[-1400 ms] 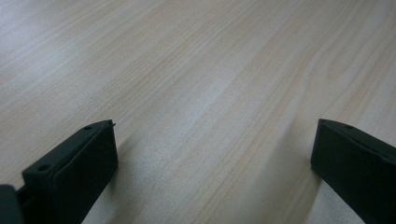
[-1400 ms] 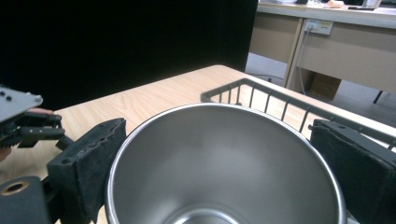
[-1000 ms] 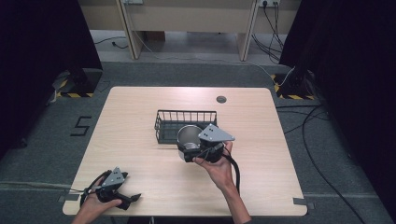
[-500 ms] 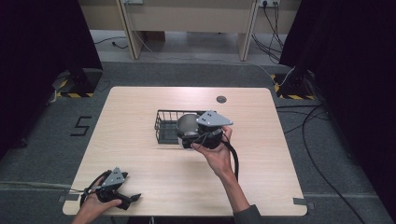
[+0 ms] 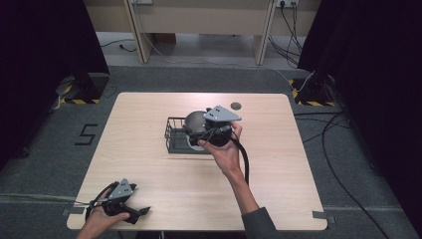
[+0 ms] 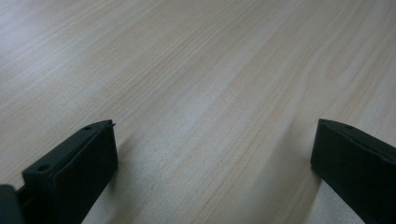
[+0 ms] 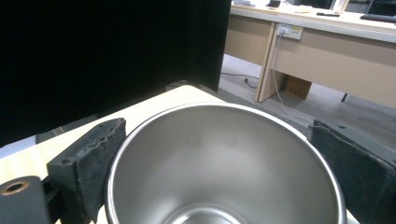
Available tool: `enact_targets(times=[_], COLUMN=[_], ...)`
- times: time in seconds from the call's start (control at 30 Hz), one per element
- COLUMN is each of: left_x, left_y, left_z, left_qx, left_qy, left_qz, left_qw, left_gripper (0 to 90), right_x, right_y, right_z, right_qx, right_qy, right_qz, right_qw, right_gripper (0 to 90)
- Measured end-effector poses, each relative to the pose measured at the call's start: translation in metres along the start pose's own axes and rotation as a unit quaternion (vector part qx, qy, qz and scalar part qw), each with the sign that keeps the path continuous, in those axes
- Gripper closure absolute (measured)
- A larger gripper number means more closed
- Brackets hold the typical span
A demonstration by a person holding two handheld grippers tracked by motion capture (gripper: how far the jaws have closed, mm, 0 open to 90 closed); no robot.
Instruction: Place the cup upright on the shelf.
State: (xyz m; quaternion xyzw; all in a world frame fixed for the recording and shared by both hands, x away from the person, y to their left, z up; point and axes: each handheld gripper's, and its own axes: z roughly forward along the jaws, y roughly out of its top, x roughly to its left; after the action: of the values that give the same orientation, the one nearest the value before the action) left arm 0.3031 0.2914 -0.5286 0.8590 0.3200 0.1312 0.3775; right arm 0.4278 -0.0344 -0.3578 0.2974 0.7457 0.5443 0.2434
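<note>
A steel bowl [image 5: 194, 120] hangs tilted over the right part of a black wire basket [image 5: 173, 138] at the table's middle. My right gripper [image 5: 201, 133] is shut on it, coming in from the basket's right side. In the right gripper view the bowl [image 7: 224, 163] opens toward the camera, and the gripper [image 7: 219, 140] has a black jaw pressed against each side of its rim. Near the front left corner my left gripper [image 5: 142, 213] rests open on the wood; the left gripper view shows its gripper [image 6: 212, 154] with bare tabletop between the jaws.
The light wooden table [image 5: 298, 189] has a small dark round disc [image 5: 235, 105] near its far edge. Desks and cables stand on the floor beyond the table. Black curtains hang at both sides.
My right gripper has carried the bowl away from me and upward, from just in front of the basket to above its right part. The left gripper has stayed put.
</note>
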Motion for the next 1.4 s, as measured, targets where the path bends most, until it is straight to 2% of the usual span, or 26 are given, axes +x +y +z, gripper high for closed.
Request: enact_targets(times=[0.8,1.1,1.4], left_x=[0.0,0.0,0.0], left_y=[0.0,0.0,0.0], left_z=[0.0,0.0,0.0], left_qx=[0.001,0.001,0.001], left_qy=[-0.001,-0.002,-0.002], left_qz=[0.002,0.002,0.002], left_qw=[1.0,1.0,1.0], left_gripper=[0.0,0.0,0.0], right_x=[-0.018,-0.021,-0.024], right_y=[0.008,0.003,-0.003], right_z=[0.046,0.062,0.07], right_qx=[0.019,0.03,0.031], right_qy=[-0.033,-0.044,-0.056], right_qz=[0.011,0.02,0.032], right_qw=[0.9992,0.9984,0.9974], right_gripper=[6.5,6.5,6.4])
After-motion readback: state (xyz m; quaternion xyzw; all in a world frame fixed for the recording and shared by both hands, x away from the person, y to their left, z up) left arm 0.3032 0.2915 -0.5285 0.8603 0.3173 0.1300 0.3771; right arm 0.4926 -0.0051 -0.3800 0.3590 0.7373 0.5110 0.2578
